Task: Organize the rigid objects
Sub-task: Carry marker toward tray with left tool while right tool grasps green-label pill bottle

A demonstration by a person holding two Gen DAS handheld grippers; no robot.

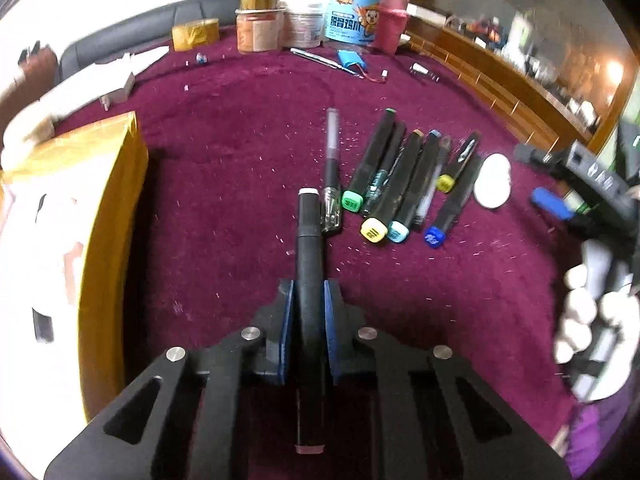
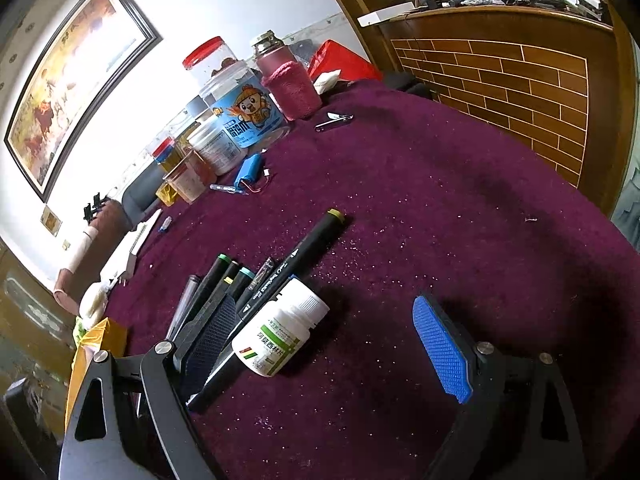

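One black marker (image 1: 308,264) clamped mid-barrel in ur left gripper (image 1: 308,300); stiff, light, bit slick. Right gripper (image 2: 332,344) gaping around pill bottle (image 2: 280,332).

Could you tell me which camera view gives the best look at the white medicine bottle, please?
The right wrist view: the white medicine bottle lies on its side between the open right claw fingers, label readable. The left wrist view shows only its round white end beside the markers.
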